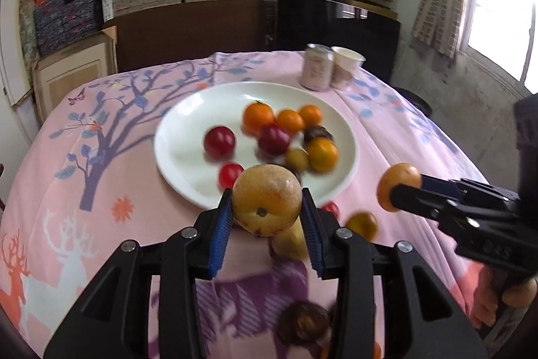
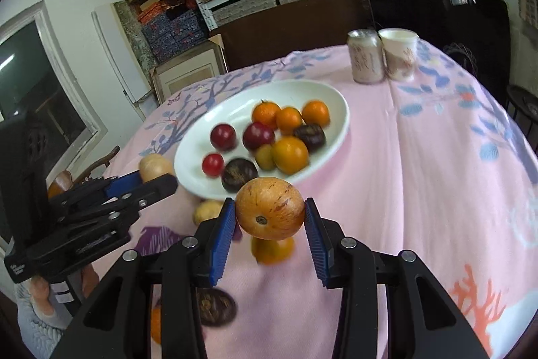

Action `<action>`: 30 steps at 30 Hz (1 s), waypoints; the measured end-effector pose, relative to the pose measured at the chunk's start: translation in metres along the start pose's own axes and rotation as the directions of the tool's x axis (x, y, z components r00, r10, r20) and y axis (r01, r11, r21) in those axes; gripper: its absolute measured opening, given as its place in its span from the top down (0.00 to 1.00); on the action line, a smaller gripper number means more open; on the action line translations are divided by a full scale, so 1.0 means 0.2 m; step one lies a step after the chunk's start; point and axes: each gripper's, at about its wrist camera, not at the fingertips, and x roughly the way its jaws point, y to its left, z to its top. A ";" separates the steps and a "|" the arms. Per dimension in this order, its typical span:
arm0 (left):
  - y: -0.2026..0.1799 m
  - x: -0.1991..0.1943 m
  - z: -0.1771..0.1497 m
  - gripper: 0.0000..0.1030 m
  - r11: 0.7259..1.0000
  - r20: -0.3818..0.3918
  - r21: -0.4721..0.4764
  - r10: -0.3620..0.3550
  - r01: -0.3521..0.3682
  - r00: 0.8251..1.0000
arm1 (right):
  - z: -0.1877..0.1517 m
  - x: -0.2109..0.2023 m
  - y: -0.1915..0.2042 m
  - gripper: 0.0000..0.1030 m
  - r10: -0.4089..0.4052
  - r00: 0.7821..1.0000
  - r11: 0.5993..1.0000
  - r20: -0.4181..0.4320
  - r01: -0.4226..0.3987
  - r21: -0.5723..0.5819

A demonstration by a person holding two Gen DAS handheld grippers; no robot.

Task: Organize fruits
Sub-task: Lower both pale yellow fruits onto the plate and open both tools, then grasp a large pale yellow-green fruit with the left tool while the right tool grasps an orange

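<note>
- The table wears a pink tablecloth [image 1: 386, 130] printed with trees and deer.
- A white plate [image 1: 188, 130] sits mid-table, holding orange, red and dark fruits.
- The left gripper [image 1: 267, 207] clamps a yellow-orange fruit [image 1: 267, 201] above the plate's near rim.
- The right gripper [image 2: 269, 214] grips a speckled orange fruit [image 2: 270, 207] near that same rim.
- A can [image 1: 317, 66] and a paper cup [image 1: 346, 66] stand touching behind the plate.
- Loose fruits [image 2: 272, 249] lie on the cloth beneath the grippers.

plate [image 1: 175, 137] fruits motion-blurred | dark fruit [image 2: 215, 305] partly behind fingers [image 2: 220, 244]
</note>
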 end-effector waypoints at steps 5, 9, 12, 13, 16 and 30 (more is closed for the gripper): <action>0.10 0.13 0.12 0.27 0.993 0.022 -0.084 0.080 -0.077 0.997 | 0.19 0.16 0.09 0.55 -0.035 0.999 0.997 0.036 0.037 -0.067; 0.19 0.18 0.09 0.06 0.984 0.036 -0.130 0.129 -0.124 0.991 | 0.19 0.23 0.01 0.31 -0.026 0.998 0.999 0.062 0.028 -0.035; 0.27 0.21 0.06 0.06 0.974 0.001 -0.191 0.121 -0.118 0.993 | 0.18 0.17 -0.05 0.31 -0.025 0.996 1.000 0.082 0.025 0.003; 0.28 0.20 0.05 0.06 0.973 -0.002 -0.202 0.110 -0.108 0.994 | 0.17 0.15 -0.07 0.31 -0.008 0.997 1.000 0.081 0.007 0.021; 0.28 0.16 0.00 0.06 0.974 -0.006 -0.208 0.092 -0.092 0.996 | 0.14 0.11 -0.11 0.29 -0.009 0.997 0.999 0.079 0.006 0.047; 0.01 0.05 -0.21 0.06 0.994 -0.018 -0.027 0.107 -0.107 0.994 | -0.07 0.02 -0.12 0.29 -0.044 0.999 0.999 0.017 0.044 0.033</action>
